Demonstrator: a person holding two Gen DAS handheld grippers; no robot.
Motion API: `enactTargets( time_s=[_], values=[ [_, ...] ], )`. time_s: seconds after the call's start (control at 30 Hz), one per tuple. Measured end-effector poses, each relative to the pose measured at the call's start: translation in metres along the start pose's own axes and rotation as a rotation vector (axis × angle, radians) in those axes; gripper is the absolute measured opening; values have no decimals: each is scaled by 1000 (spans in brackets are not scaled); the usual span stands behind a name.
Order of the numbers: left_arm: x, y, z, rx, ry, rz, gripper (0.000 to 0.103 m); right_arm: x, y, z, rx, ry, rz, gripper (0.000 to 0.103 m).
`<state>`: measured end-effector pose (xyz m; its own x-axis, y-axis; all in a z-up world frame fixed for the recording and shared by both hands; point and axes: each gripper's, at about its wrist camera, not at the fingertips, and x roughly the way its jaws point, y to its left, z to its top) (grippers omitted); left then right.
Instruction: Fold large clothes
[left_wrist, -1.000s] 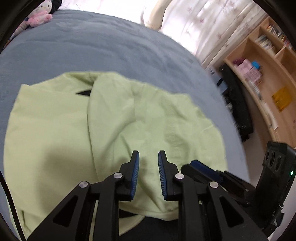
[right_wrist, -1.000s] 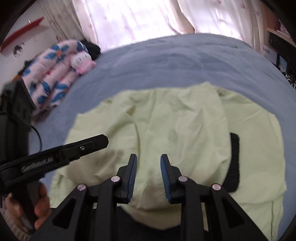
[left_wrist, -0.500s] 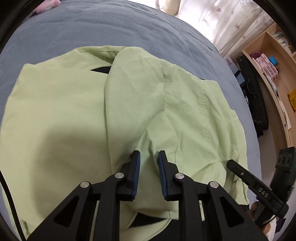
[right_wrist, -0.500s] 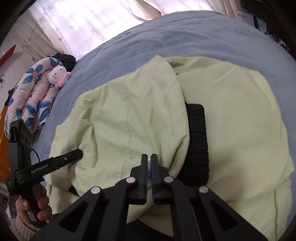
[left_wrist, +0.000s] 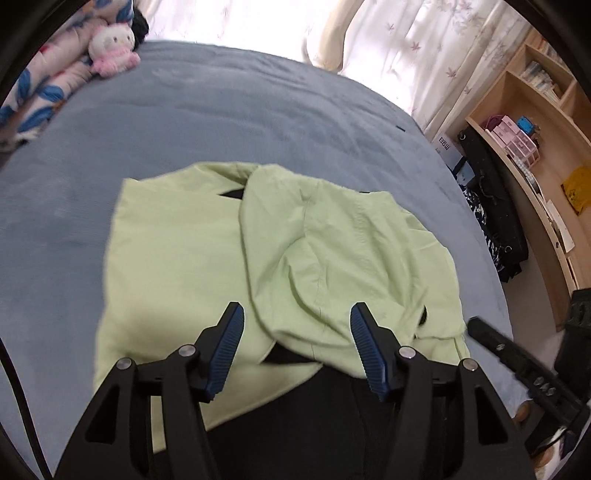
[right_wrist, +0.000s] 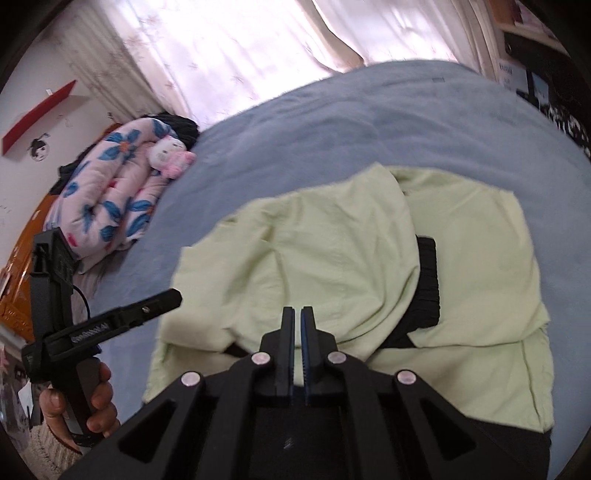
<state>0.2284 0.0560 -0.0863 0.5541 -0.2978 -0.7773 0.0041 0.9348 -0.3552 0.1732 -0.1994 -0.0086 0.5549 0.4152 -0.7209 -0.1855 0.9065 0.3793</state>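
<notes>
1. Bed (left_wrist: 258, 122) with blue-grey cover fills both views; floral quilt roll (right_wrist: 110, 199) and pink plush toy (right_wrist: 170, 155) at 10 o'clock in the right wrist view; shelving (left_wrist: 535, 155) at 3 o'clock in the left wrist view.
2. Pale green garment (left_wrist: 303, 258) lies near the bed's near edge, centre to 6 o'clock; side panels folded in over the middle, black ribbed trim (right_wrist: 428, 284) peeking out at the overlap.
3. Judgement: soft, light, limp cloth; will sag and wrinkle, not fragile; likely best pinched at the hem corners near 6 o'clock, both layers together.
4. Left gripper (left_wrist: 295, 350) jaws opening, nothing between them, above the cloth; a hand (right_wrist: 74, 402) holds it.
5. Right gripper (right_wrist: 297, 347) clenched, pads together, no cloth caught.
</notes>
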Motion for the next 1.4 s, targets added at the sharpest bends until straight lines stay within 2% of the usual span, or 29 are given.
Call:
enactTargets(
  time_s=[0.1, 0.2, 0.37, 0.67, 0.77, 0.8, 0.87, 0.93, 0.97, 1.03, 1.27, 1.4],
  values=[
    [-39, -3, -11, 20, -33, 16, 60, -41, 27, -4, -45, -51, 8, 3],
    [-71, -6, -24, 37, -63, 24, 65, -75, 47, -10, -82, -83, -6, 3],
    [-123, -2, -57, 57, -109, 33, 71, -126, 70, -38, -139, -123, -42, 3],
    [-177, 24, -117, 56, -128, 63, 77, -163, 68, -109, -205, -134, -164, 5],
    [-189, 33, -136, 49, -129, 73, 79, -171, 65, -130, -220, -126, -164, 5],
    [-192, 36, -143, 45, -131, 69, 80, -174, 63, -135, -222, -125, -163, 7],
    [-195, 41, -153, 41, -134, 70, 81, -180, 59, -146, -223, -126, -175, 24],
    [-196, 45, -162, 42, -131, 92, 81, -187, 53, -156, -221, -147, -177, 63],
    [-195, 47, -168, 43, -129, 103, 81, -189, 51, -160, -224, -161, -180, 66],
    [-193, 52, -177, 41, -117, 112, 81, -196, 46, -170, -238, -182, -198, 67],
    [-167, 98, -222, 26, 1, 126, 81, -193, 6, -183, -215, -133, -253, 68],
    [-152, 133, -241, -38, 59, 125, 81, -187, -24, -186, -245, -88, -300, 67]
  ],
)
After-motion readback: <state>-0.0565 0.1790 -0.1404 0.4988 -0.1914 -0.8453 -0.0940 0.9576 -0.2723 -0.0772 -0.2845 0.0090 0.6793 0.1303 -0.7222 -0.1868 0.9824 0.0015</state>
